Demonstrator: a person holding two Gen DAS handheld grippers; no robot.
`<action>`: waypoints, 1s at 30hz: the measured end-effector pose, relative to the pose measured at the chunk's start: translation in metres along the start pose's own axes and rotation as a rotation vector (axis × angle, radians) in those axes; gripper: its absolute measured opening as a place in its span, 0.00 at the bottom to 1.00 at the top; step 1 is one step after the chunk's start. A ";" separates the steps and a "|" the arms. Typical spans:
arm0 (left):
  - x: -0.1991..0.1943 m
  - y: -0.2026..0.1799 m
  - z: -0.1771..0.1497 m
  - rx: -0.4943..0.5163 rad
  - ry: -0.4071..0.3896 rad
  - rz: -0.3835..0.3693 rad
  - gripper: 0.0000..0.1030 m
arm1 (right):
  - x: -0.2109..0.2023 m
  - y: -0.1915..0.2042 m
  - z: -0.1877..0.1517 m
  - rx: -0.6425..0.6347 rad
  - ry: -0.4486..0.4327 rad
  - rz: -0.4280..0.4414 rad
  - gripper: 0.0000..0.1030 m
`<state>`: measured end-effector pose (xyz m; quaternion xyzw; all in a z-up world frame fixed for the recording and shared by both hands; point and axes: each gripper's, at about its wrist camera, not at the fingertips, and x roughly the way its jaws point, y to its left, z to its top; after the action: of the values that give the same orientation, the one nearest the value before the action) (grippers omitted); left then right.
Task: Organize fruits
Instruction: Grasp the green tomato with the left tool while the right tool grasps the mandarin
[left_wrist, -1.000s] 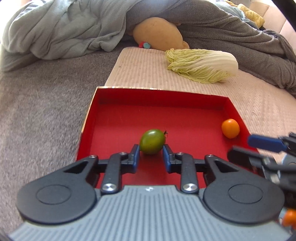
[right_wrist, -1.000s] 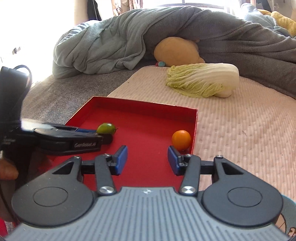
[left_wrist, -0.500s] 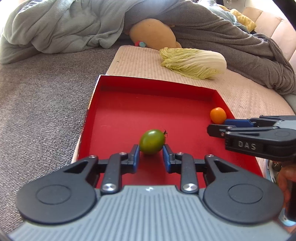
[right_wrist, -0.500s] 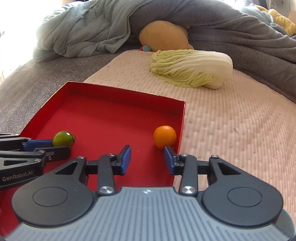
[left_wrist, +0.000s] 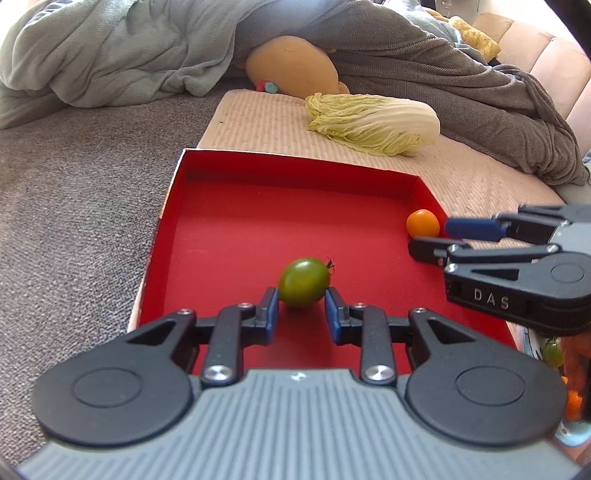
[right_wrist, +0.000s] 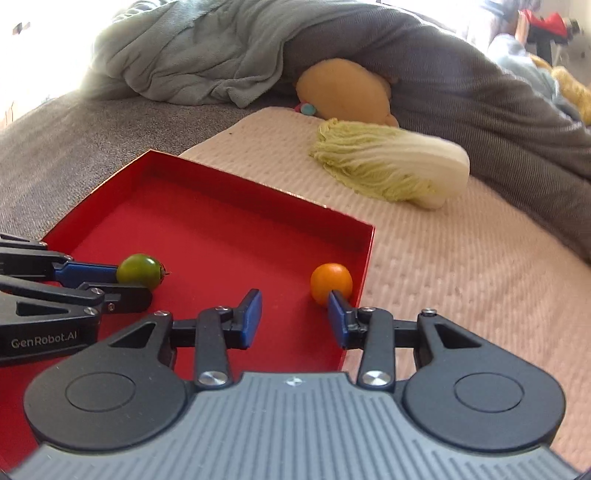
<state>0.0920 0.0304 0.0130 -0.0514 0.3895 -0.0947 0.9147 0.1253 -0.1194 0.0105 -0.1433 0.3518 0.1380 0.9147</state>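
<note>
A green tomato (left_wrist: 303, 282) sits between the tips of my left gripper (left_wrist: 301, 303) over the red tray (left_wrist: 236, 236); the blue pads touch its sides. In the right wrist view the same green tomato (right_wrist: 140, 270) is held at the left gripper's tips. An orange tomato (right_wrist: 331, 282) lies in the red tray (right_wrist: 221, 221) by its right wall; it also shows in the left wrist view (left_wrist: 423, 222). My right gripper (right_wrist: 294, 312) is open, its right pad just in front of the orange tomato. It also shows in the left wrist view (left_wrist: 439, 236).
A napa cabbage (left_wrist: 373, 123) lies on the beige mat (left_wrist: 266, 122) behind the tray. A tan plush toy (left_wrist: 291, 66) and grey blankets (left_wrist: 110, 55) lie further back. Grey carpet-like fabric (left_wrist: 74, 203) is left of the tray.
The right gripper has shifted left and swung so the orange tomato now sits by its right pad. The left gripper still holds the green tomato, slightly further back over the tray.
</note>
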 end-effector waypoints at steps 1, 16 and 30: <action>0.000 0.001 0.001 -0.003 0.000 -0.002 0.30 | 0.000 0.000 0.003 -0.018 -0.007 -0.009 0.44; -0.001 0.008 0.005 -0.020 -0.009 -0.006 0.30 | 0.032 -0.013 0.015 -0.078 0.059 0.012 0.44; -0.002 0.012 0.007 -0.032 -0.008 -0.012 0.30 | 0.037 0.001 0.006 -0.176 0.072 -0.008 0.44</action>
<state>0.0974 0.0426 0.0175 -0.0685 0.3868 -0.0936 0.9148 0.1550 -0.1105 -0.0105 -0.2295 0.3705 0.1595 0.8858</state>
